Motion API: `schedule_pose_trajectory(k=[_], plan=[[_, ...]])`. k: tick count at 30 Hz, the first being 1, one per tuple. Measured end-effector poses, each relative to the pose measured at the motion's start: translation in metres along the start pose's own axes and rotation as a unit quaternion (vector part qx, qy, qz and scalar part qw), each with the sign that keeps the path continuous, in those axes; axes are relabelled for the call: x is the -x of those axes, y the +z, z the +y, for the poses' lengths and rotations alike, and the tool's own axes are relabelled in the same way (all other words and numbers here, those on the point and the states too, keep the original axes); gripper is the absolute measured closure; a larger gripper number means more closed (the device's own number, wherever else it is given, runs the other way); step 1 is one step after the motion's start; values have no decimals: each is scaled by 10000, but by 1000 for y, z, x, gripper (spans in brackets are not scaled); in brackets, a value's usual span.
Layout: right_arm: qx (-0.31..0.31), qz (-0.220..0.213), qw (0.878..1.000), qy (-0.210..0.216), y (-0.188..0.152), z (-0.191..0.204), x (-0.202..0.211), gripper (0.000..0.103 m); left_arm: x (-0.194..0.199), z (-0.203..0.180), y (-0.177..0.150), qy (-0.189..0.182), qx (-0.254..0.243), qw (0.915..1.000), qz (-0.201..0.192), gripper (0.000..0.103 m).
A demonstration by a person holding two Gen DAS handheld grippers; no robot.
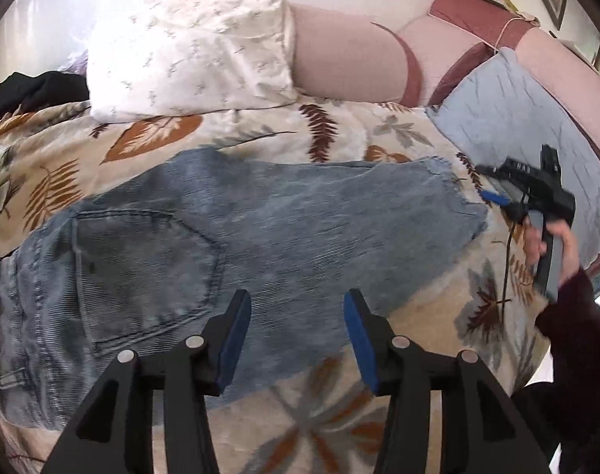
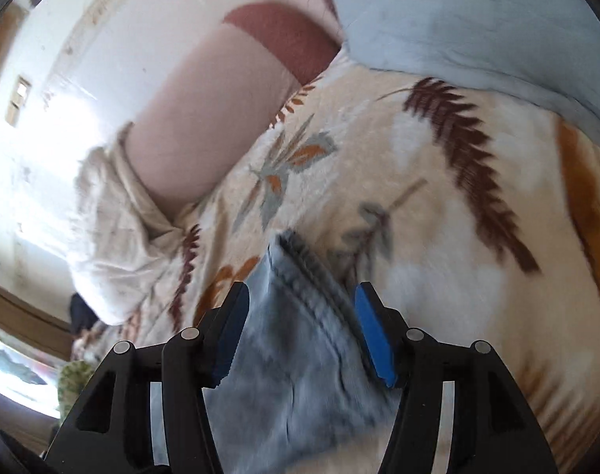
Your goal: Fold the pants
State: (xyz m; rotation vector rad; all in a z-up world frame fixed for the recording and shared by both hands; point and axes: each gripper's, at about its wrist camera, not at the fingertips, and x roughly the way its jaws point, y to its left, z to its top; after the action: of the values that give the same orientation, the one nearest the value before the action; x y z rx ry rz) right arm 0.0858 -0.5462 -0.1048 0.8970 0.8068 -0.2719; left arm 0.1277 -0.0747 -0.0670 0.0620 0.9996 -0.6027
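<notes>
Jeans (image 1: 229, 237) flat on blanket (image 1: 339, 426) | left gripper (image 1: 297, 339) spread above | right gripper (image 2: 300, 331) spread astride hem

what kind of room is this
Most likely a bedroom: the jeans lie on a bed with a leaf-print blanket, a white pillow and a pink padded headboard behind.

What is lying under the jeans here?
The jeans lie flat on a cream blanket with a leaf print, which shows all around them. Whatever is beneath the denim itself is covered and cannot be seen.
</notes>
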Motion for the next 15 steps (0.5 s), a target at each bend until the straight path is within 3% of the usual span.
schedule_pose_trajectory(k=[3,4,5,6,8,10,13,15], plan=[[226,137,9992,-315,-22,4,0,51,0,-15,1,-102,17,9999,44,51],[336,234,9969,-675,-32,3,-6,55,1,-19,2,-72,-1,9999,86,51],[445,308,9942,-932,-38,0,-8,70,1,-23,3,-91,-26,9999,96,50],[729,172,9894,-1247,-47,1,-8,77,2,-28,5,-59,-66,9999,99,47],[1114,29,9808,-1599,-58,7,-4,77,3,-34,11,56,-149,9999,62,43],[954,39,9836,-1529,-64,1,6,75,2,-41,20,202,-237,9995,3,38],[299,-24,9948,-976,-70,-16,28,72,0,-47,35,460,-354,9983,-47,34],[90,-22,9966,-821,-74,-17,35,54,7,-40,42,803,-322,9959,-257,33]])
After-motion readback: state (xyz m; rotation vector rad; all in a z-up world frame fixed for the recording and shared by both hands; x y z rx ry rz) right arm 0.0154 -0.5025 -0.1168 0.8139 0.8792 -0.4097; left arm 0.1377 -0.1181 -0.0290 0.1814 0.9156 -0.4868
